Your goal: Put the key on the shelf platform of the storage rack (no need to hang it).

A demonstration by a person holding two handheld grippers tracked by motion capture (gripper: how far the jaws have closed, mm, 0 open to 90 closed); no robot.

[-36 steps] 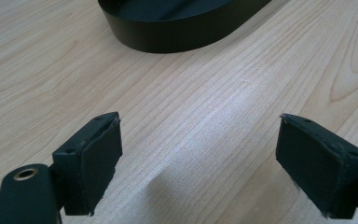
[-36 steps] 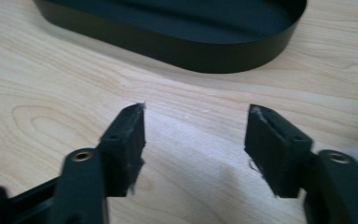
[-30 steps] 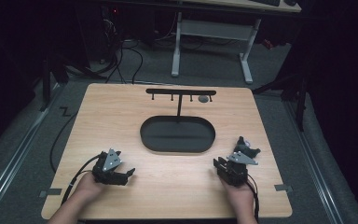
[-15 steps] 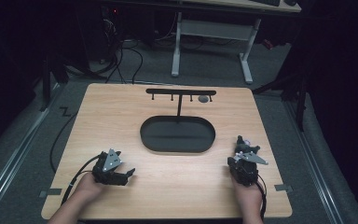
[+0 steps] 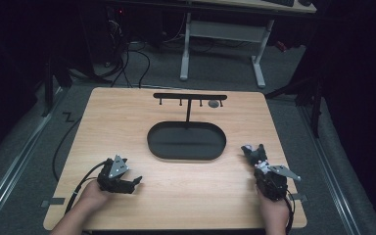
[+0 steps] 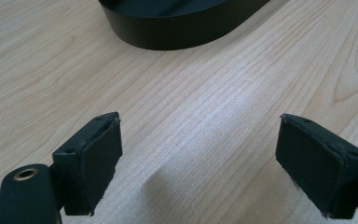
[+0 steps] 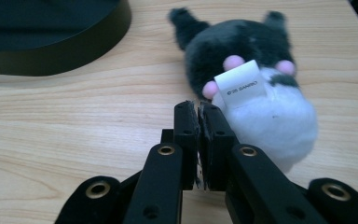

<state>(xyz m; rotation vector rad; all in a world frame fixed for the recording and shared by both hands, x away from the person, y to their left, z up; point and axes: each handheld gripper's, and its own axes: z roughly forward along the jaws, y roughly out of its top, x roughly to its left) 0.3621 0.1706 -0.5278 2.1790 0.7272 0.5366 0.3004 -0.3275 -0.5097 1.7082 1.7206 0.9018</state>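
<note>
Right gripper view looks along two black jaws pressed together pad to pad, with nothing seen between them. They have just finished closing. Just past the tips, at about one o'clock, lies a small plush toy (image 7: 254, 88): dark grey fur on top with two ear-like points, a round white part nearest the jaws, and pink spots on each side of a white fabric label printed in small black letters. The toy rests on the pale wooden worktop (image 7: 74, 121), its white part touching or almost touching the right-hand jaw; the exact contact cannot be told. At eleven o'clock stands the wall of a black oval tray (image 7: 56, 51).

From the high view, the right gripper (image 5: 254, 155) sits near the worktop's four o'clock edge, and the toy shows as a small dark shape at its tip, just beside the tray's right end. A black T-shaped rack (image 5: 190, 98) rises at twelve o'clock behind the tray.

The left gripper (image 5: 127, 185) rests at about seven o'clock. In the left gripper view its jaws stand wide apart over bare wood, empty, the tray rim at twelve o'clock.
</note>
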